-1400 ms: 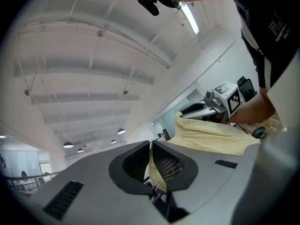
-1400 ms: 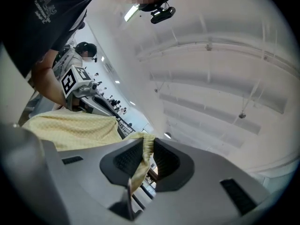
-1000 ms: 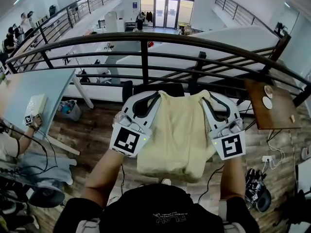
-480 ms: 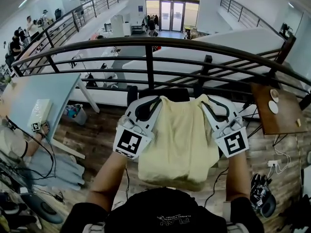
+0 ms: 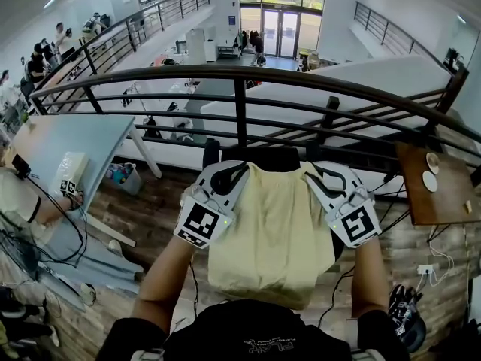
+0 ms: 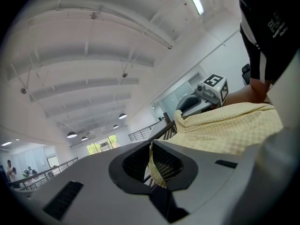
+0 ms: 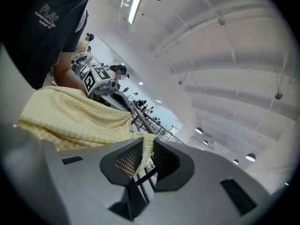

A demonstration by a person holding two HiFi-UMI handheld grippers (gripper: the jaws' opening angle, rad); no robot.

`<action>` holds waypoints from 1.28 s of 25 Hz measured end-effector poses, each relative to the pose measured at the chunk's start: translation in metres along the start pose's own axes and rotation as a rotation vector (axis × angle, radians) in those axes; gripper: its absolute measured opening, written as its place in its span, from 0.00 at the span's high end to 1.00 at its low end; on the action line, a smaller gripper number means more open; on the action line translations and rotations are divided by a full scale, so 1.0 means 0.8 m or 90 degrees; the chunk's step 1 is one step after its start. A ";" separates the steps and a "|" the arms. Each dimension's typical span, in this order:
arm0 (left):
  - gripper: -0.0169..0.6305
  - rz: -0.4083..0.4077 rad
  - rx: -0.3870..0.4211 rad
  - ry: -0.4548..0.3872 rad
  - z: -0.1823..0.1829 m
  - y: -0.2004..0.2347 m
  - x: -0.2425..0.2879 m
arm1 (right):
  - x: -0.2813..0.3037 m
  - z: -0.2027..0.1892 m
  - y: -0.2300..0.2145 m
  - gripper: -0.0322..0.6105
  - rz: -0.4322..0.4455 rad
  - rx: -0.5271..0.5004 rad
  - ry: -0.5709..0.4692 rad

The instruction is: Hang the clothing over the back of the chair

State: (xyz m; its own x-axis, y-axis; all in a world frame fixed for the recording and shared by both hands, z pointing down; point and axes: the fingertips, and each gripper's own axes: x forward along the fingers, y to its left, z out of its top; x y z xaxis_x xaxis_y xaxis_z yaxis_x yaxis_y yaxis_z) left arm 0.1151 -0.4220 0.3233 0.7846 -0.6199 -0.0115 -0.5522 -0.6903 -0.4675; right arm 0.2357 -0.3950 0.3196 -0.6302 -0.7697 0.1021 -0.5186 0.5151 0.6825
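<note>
Head view: left gripper (image 5: 228, 173) and right gripper (image 5: 323, 175) side by side at arm's length, each clamped on one top corner of the pale yellow clothing (image 5: 272, 232). Clothing stretched flat between the two, the rest hanging down from them toward the person (image 5: 248, 329). Just beyond the jaw tips and between them, the black chair back (image 5: 259, 156), level with the clothing's upper hem; touching or apart, cannot tell. Farther past the grippers, a dark metal railing (image 5: 240, 74). Left gripper view: jaws nearly together, pinched on a folded edge of the checked yellow clothing (image 6: 225, 125), which runs off to the right of the jaws toward the right gripper's marker cube. Right gripper view: jaws closed on a thin fold of the same clothing (image 7: 79, 118), which spreads away to the left of the jaws toward the left gripper, with railing bars beyond the tips.
</note>
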 end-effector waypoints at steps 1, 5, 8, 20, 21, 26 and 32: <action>0.93 -0.008 0.000 0.002 -0.003 -0.003 0.001 | 0.001 -0.002 0.001 0.84 0.005 -0.001 -0.002; 0.93 -0.025 -0.001 0.023 -0.006 -0.016 0.009 | -0.010 -0.016 0.000 0.84 0.027 0.015 0.008; 0.92 -0.012 0.009 0.029 0.005 -0.019 0.013 | -0.018 -0.027 -0.001 0.84 0.046 0.030 0.016; 0.92 -0.086 -0.144 -0.013 -0.008 -0.006 -0.015 | -0.014 -0.016 0.009 0.84 0.021 0.058 0.031; 0.92 -0.090 -0.151 -0.006 -0.015 -0.004 -0.016 | -0.009 -0.018 0.012 0.84 0.026 0.055 0.038; 0.92 -0.105 -0.184 0.029 -0.039 -0.002 -0.007 | 0.002 -0.035 0.024 0.84 0.050 0.033 0.053; 0.80 -0.116 -0.221 0.056 -0.048 -0.011 -0.008 | -0.009 -0.056 0.033 0.77 0.097 0.078 0.081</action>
State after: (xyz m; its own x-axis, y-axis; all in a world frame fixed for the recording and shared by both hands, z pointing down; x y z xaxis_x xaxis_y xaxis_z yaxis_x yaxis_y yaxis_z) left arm 0.1042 -0.4260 0.3614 0.8593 -0.4955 0.1268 -0.4812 -0.8673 -0.1277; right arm 0.2524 -0.3929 0.3693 -0.6321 -0.7174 0.2929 -0.4947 0.6646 0.5600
